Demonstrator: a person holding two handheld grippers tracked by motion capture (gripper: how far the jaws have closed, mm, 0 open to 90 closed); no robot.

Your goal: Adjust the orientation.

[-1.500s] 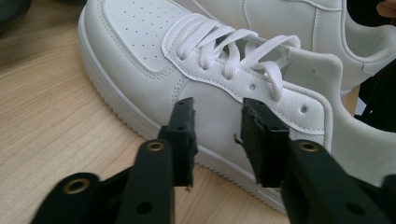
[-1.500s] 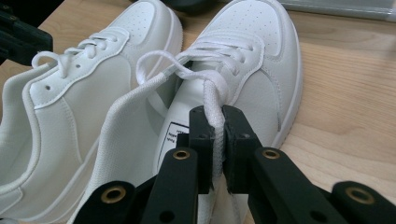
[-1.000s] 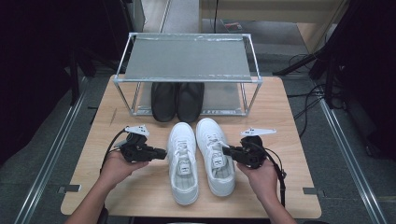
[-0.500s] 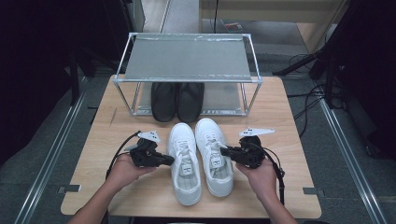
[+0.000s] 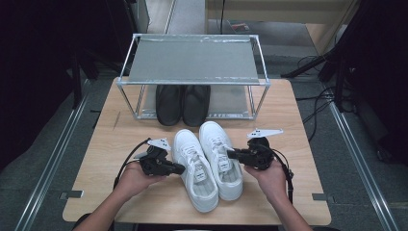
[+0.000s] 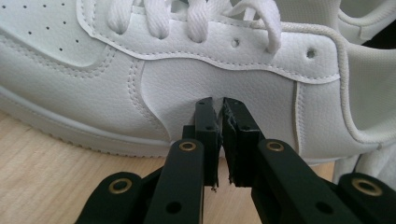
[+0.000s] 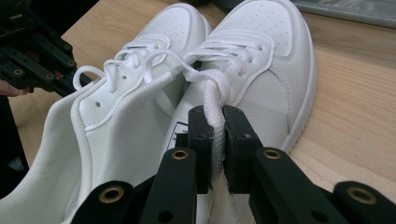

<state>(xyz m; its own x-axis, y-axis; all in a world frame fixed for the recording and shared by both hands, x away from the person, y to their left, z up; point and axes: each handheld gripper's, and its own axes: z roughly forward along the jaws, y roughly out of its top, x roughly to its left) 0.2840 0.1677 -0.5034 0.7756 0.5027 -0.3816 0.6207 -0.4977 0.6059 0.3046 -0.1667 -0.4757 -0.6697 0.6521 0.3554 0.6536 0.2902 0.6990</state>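
Note:
Two white sneakers stand side by side on the wooden table (image 5: 293,125), toes toward the rack. My left gripper (image 5: 182,168) (image 6: 217,103) is at the outer side of the left sneaker (image 5: 198,185) (image 6: 116,79), tips touching its leather. Its jaws have just been closing and stand shut with nothing between them. My right gripper (image 5: 231,154) (image 7: 215,112) is beside the right sneaker (image 5: 227,179) (image 7: 271,56), shut on a loop of that shoe's white lace (image 7: 215,95), which is pulled out sideways.
A metal-framed rack (image 5: 192,60) stands at the table's far side, with a pair of black shoes (image 5: 183,103) under its shelf, just beyond the sneakers' toes. Bare wood lies to the left and right of both hands.
My left gripper has slid right to the left sneaker's side, and its jaws have closed. The right gripper and both sneakers have stayed put.

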